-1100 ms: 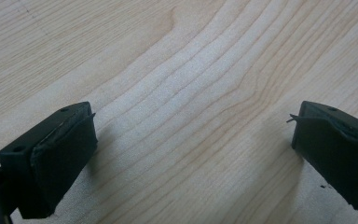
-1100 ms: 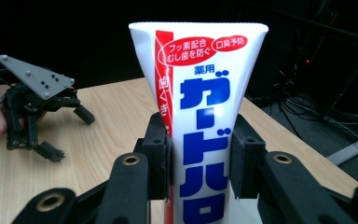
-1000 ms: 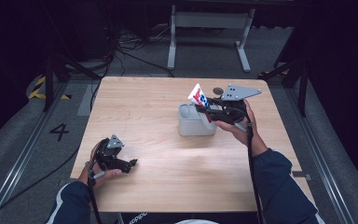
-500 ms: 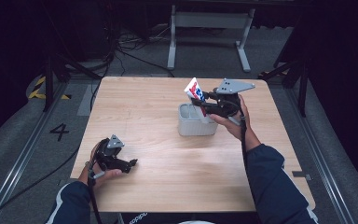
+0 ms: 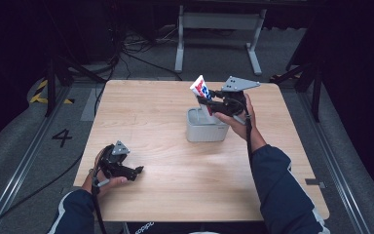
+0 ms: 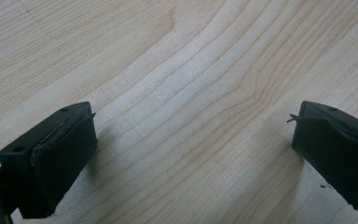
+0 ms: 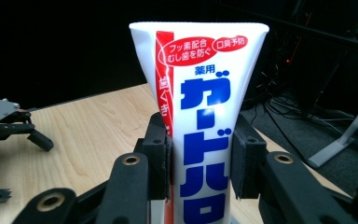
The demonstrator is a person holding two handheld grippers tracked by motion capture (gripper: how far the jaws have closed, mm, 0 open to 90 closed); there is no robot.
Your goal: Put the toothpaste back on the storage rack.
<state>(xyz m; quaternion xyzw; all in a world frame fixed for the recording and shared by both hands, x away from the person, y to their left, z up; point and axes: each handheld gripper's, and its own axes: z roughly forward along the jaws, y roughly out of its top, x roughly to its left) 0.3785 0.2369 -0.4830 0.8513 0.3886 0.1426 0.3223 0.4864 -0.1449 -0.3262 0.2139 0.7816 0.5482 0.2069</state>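
A white toothpaste tube [image 7: 204, 116] with blue and red print stands upright between my right gripper's pads, which press on both its sides. In the high view my right gripper [image 5: 209, 103] holds the tube [image 5: 200, 89] tilted over the grey box [image 5: 204, 127] in the middle of the table, the tube's flat end pointing up and left. My left gripper [image 5: 135, 171] rests low over the wood near the table's front left. Its jaws stand wide apart in the left gripper view [image 6: 193, 140], with bare wood between them.
The light wooden table [image 5: 165, 195] stands on a dark floor with cables and a grey metal stand [image 5: 214, 29] behind it. The left gripper [image 7: 9, 123] also shows at the left of the right gripper view.
My right hand has carried the tube leftward, from the box's right side to above the box. My left hand has stayed in place.
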